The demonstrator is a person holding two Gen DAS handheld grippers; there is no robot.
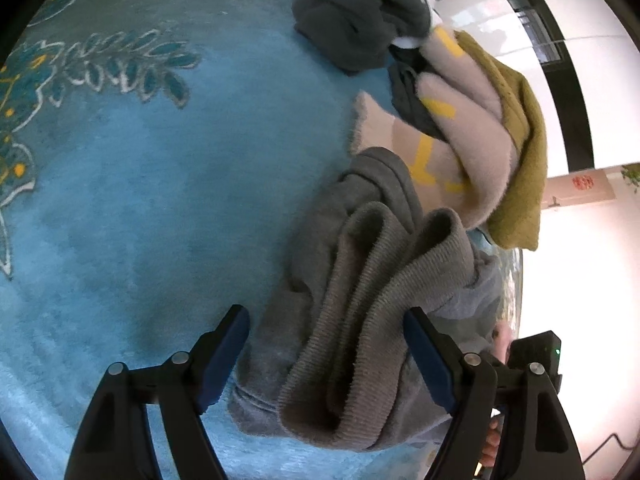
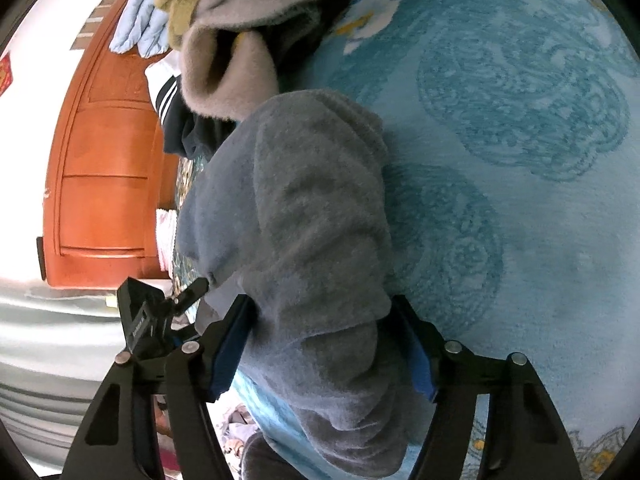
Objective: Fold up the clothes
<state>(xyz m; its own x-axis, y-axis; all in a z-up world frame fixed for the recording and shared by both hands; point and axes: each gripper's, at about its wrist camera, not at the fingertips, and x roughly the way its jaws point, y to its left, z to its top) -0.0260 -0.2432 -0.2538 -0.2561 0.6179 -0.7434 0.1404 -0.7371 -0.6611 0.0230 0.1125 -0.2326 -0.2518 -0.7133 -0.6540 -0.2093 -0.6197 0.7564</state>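
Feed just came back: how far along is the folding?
Nothing looks folded yet. In hand: the grey sweatshirt, bunched, with the right tool closed around it and the left tool open over its ribbed cuff. Left: that one plus the heap of beige, olive and dark clothes, all crumpled.

Teal blanket (image 1: 168,208) with leaf-and-flower pattern covers the supporting surface. Lying on it: crumpled grey sweatshirt (image 1: 360,320) near the edge; beige-and-yellow fleece (image 1: 452,136) just beyond; olive knit (image 1: 524,160) beside that; dark grey garment (image 1: 356,16) farther back.
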